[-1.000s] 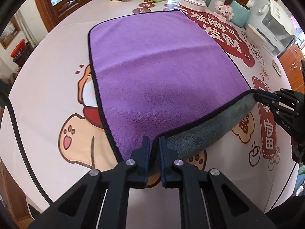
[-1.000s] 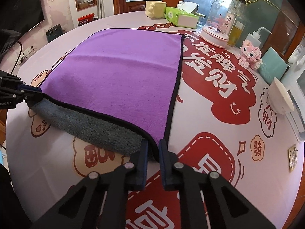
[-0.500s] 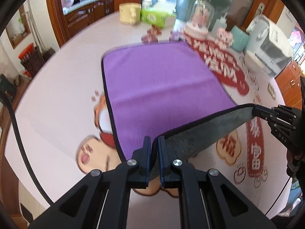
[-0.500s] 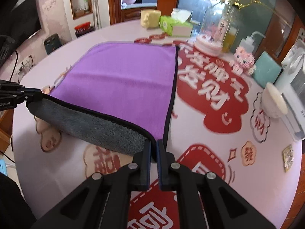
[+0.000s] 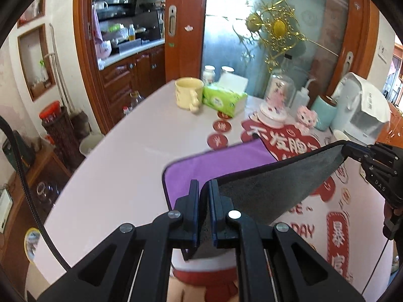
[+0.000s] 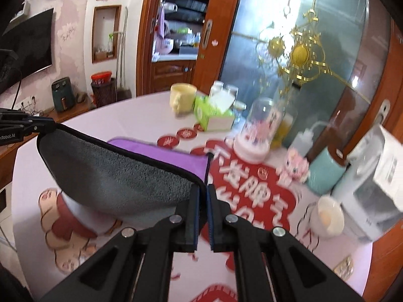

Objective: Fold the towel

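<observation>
The towel point(image 5: 272, 188) is purple on top, grey underneath, with a black hem. My left gripper point(image 5: 204, 193) is shut on one near corner; my right gripper point(image 6: 203, 196) is shut on the other. Both hold the near edge high above the table, so the grey underside point(image 6: 118, 173) faces me. The purple far part point(image 5: 214, 166) lies flat on the table; it also shows in the right wrist view point(image 6: 161, 151). The right gripper shows at the right of the left wrist view point(image 5: 377, 161), and the left gripper at the left of the right wrist view point(image 6: 22, 125).
The round table point(image 5: 126, 166) has a pink and red printed cover. At its far side stand a yellow mug point(image 5: 189, 97), a green tissue box point(image 5: 224, 100), a glass dome point(image 5: 277, 100), a pink toy point(image 5: 306, 118), a teal cup point(image 5: 325, 112) and a white appliance point(image 5: 360, 110).
Both grippers have lifted the towel's near edge up from the table and carried it forward toward the far side. More grey underside shows and less purple is visible.
</observation>
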`<state>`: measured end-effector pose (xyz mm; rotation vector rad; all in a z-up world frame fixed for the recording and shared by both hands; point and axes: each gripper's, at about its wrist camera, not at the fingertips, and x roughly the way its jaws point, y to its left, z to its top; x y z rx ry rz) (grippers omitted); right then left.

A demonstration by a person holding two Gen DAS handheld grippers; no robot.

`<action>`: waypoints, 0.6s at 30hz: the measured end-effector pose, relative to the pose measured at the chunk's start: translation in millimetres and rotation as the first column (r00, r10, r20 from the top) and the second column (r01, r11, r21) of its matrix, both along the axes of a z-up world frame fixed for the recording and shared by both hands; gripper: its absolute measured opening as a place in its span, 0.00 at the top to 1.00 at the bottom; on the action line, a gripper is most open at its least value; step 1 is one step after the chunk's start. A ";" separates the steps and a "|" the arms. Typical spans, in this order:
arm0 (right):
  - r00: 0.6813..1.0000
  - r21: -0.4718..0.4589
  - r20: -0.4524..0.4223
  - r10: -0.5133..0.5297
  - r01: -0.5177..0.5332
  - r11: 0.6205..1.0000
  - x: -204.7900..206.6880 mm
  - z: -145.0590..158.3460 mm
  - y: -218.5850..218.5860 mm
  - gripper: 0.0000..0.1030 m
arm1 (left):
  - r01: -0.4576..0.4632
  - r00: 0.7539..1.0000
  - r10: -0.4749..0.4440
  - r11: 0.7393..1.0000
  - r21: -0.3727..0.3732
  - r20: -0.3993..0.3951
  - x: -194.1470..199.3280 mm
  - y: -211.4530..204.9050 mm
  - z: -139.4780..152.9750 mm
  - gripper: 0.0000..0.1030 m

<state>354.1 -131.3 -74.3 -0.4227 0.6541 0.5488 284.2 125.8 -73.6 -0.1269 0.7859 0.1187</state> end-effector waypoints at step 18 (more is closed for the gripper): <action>0.998 0.043 0.067 0.017 -0.020 0.999 88.1 -39.3 57.6 0.92 | -0.165 0.986 0.164 0.985 0.049 0.033 88.8 46.7 -42.9 0.92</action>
